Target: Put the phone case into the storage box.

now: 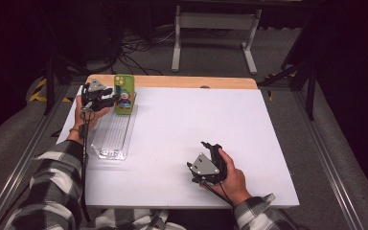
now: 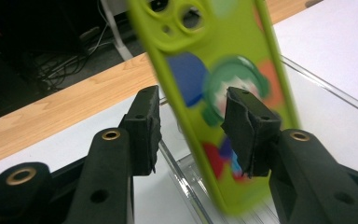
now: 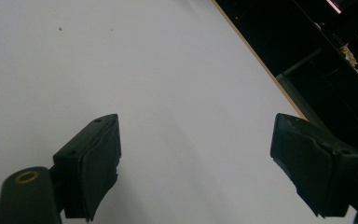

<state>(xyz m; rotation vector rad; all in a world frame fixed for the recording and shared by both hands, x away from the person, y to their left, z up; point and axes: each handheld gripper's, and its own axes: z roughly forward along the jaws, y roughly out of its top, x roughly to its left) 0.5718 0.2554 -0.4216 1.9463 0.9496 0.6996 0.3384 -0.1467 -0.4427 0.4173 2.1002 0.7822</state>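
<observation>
The left tool (image 2: 193,123) stands part open around the lime-green phone case with a cartoon figure printed on its back (image 2: 223,98). One pad (image 2: 247,130) lies against the printed face; the other pad (image 2: 142,126) stands clear of the case's edge with a gap showing, so nothing is pinched. The case is blurred in the left gripper view and leans tilted, its lower end down in the clear ribbed plastic tray (image 1: 111,136).

In the high view the left tool (image 1: 106,98) sits at about ten o'clock on the white worktop (image 1: 196,129), with the case (image 1: 124,94) at the tray's far end.

To do this step well, I would judge the case needs to settle before the tool backs off: widen the jaws a little more so the touching pad releases the print, then draw straight back along the jaws' own line, not sideways, since a drag could tip the case out of the tray.

The right tool (image 3: 196,154), at about five o'clock (image 1: 210,165), rests wide open and empty over the bare worktop.
</observation>
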